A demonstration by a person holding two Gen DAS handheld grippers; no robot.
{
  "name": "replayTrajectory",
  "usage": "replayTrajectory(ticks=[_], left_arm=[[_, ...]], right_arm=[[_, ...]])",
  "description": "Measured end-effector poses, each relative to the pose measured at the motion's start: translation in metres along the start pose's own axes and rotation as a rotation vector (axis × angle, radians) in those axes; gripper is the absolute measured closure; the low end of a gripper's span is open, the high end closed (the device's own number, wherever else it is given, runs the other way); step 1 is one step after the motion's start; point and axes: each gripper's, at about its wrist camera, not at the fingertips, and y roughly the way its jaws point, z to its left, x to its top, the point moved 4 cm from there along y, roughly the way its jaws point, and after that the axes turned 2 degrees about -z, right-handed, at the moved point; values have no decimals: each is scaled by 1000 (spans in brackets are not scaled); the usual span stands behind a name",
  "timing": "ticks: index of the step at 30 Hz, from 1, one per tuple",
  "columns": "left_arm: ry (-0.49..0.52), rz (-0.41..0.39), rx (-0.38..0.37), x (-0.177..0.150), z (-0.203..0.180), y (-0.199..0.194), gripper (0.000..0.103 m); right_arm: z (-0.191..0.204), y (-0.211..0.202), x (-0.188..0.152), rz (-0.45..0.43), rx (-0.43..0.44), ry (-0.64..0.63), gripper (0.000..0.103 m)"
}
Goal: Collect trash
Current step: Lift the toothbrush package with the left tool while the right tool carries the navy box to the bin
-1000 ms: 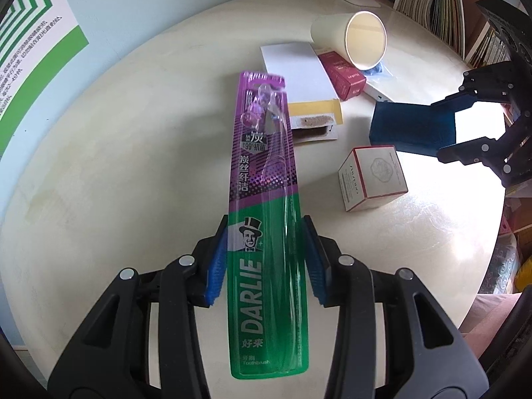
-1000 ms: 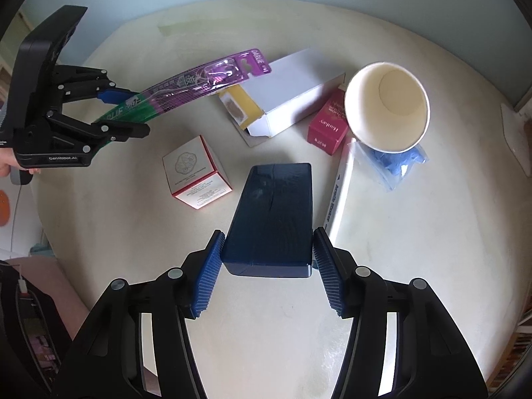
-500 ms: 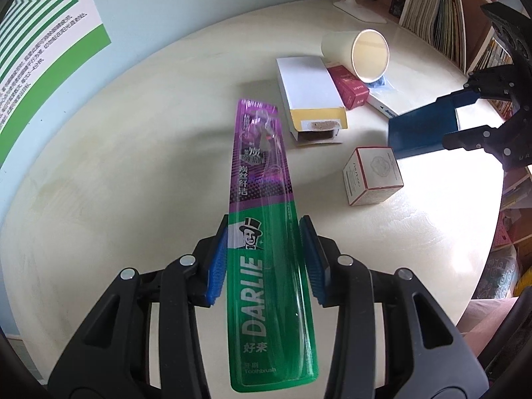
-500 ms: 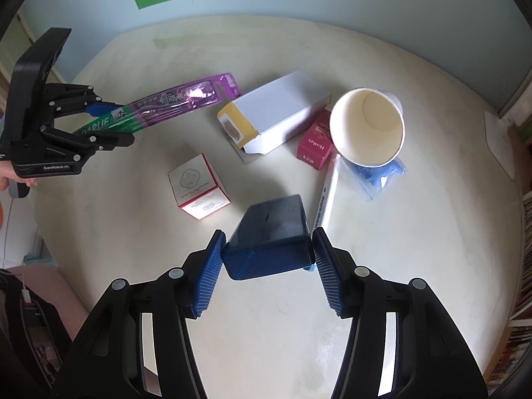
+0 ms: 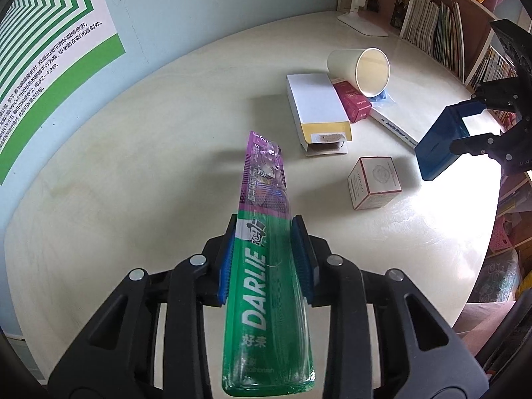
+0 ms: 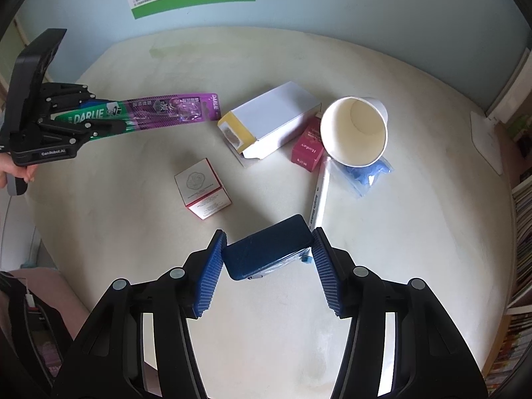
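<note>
Left wrist view: we've got the toothbrush pack [image 5: 266,266] clamped lengthwise in the left jaws, the blue box [image 6: 267,249] squeezed in the right jaws, both lifted clear of the bench [image 5: 133,166] for carrying off; cup [image 6: 355,133] and cartons left.

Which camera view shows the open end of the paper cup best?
The right wrist view is best: the paper cup lies on its side and its mouth faces this camera, so the whole rim and the inside bottom are visible. In the left wrist view the cup is farther away and its mouth turns sideways.
</note>
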Motion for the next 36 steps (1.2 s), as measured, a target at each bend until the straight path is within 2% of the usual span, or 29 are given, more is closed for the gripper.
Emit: replayTrajectory(ticks=[8, 14, 22, 36], left_arm=[[-10, -21, -19, 0, 2, -9, 74], [0, -68, -17, 11, 1, -26, 74], [90, -113, -21, 30, -17, -46, 74], [282, -147, -173, 52, -94, -59, 74]], right_arm=[[1, -13, -2, -28, -13, 19, 49], [-5, -30, -1, -65, -32, 43, 49], [-12, -52, -9, -83, -73, 65, 49], [-26, -91, -60, -95, -164, 210, 49]])
